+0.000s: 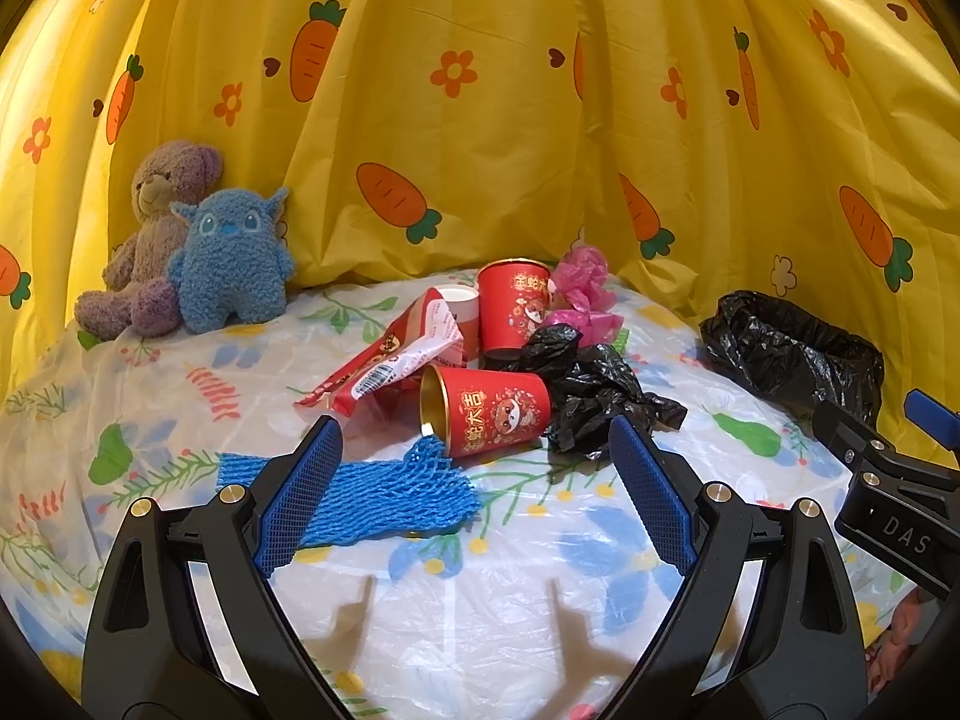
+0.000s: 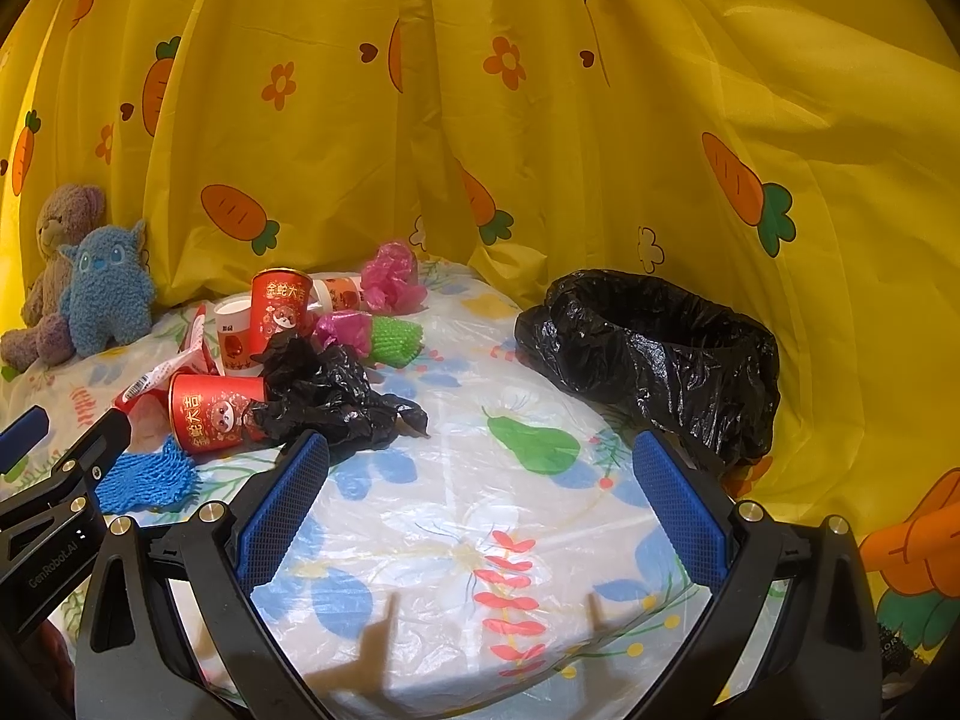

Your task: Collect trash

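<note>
Left wrist: tipped red cup (image 1: pixel 492 414) lies beyond open fingers (image 1: pixel 300 492).

Trash pile sits mid-counter (image 1: pixel 180 396), toward the back. Upright cup (image 1: pixel 515 306) at rear of pile, second cup (image 1: pixel 489 420) on its side in front of it, mouth facing left. Wrapper (image 1: pixel 390 366) leans left of both cups, another cup (image 1: pixel 461 309) behind it. Crumpled bag (image 1: pixel 591 390) touches the tipped cup's right side. Tissue wad (image 1: pixel 585 288) right of the upright cup, at the curtain (image 1: pixel 480 120). Foam net (image 1: pixel 360 495) lies flat in front of the pile, nearest the left gripper (image 1: pixel 474 453). Open bin bag (image 2: pixel 654 354) well right of the pile, against the curtain. Two plush toys (image 1: pixel 180 258) at back left, side by side, against the curtain. Right gripper (image 2: pixel 480 462) over bare counter between pile and bin bag.
</note>
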The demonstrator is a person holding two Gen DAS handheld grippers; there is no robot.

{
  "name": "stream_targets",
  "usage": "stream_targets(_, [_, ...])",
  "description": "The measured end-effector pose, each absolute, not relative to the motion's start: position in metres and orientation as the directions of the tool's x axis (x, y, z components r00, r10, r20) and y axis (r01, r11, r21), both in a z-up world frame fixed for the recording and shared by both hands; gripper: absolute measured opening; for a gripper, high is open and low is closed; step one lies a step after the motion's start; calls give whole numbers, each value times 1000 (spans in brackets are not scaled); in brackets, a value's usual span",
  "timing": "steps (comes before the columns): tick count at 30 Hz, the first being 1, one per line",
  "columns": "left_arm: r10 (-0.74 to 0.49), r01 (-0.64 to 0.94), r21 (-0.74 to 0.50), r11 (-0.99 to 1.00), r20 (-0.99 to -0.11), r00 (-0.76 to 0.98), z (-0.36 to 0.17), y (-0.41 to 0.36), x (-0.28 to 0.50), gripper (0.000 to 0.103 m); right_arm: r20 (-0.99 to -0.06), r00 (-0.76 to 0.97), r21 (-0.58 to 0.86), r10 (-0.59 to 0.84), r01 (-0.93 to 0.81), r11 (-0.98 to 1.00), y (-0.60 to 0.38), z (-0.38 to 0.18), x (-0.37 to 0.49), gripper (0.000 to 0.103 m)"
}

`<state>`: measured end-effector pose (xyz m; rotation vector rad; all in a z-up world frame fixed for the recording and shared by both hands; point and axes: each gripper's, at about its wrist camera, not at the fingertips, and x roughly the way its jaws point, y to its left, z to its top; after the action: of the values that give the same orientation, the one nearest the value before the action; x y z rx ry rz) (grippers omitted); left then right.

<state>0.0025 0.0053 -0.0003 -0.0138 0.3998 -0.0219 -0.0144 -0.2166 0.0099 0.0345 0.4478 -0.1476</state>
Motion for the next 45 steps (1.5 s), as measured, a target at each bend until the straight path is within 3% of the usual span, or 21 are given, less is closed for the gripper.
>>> stream_targets(45, [-52,45,-28,999,-386,921,3,-1,4,89,-428,892,2,-144,160,987,-221,7,-20,98])
